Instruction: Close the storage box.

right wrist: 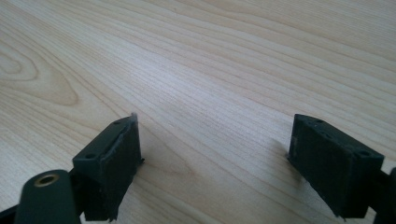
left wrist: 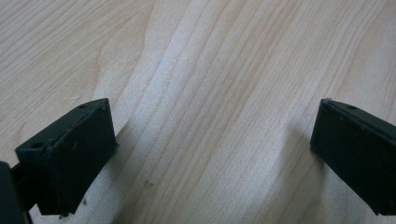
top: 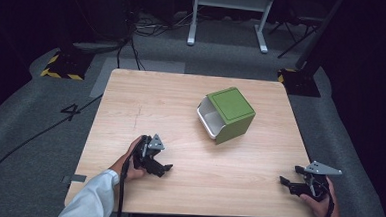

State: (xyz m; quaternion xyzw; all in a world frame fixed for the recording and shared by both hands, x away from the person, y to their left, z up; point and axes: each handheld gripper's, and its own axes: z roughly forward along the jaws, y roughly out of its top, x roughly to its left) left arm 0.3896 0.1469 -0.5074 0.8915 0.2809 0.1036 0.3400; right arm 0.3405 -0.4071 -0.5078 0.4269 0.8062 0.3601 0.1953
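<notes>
1. My left hand-held gripper [top: 164, 168] rests low on the near-left part of the tabletop [top: 131, 110], held in my left hand [top: 134, 160], with a white sleeve [top: 93, 201] coming in from the bottom edge of the high view. Its jaws point toward the right side of the tabletop.
2. In the left gripper view the two black jaws stand wide apart, with bare wood grain between them and nothing held. The pads [left wrist: 70, 158] sit close over the surface (I cannot tell whether they touch it).
3. My right hand-held gripper [top: 289, 182] is at the near-right corner of the tabletop, held in my right hand [top: 321, 203], with its grey three-cornered plate [top: 323, 169] on top. Its jaws point left, toward the middle of the tabletop.
4. In the right gripper view its jaws are likewise spread apart, with nothing between them but wood. One pad [right wrist: 114, 170] shows a slightly frayed edge.
5. A green box [top: 226, 114] with a white inside lies on its side on the far-right part of the tabletop, its opening facing left. It is well apart from both grippers.
6. Around the table: grey floor [top: 24, 129], black cables [top: 134, 40], a yellow-and-black striped base [top: 63, 69] at far left, and white frame legs [top: 225, 20] beyond the far edge.
</notes>
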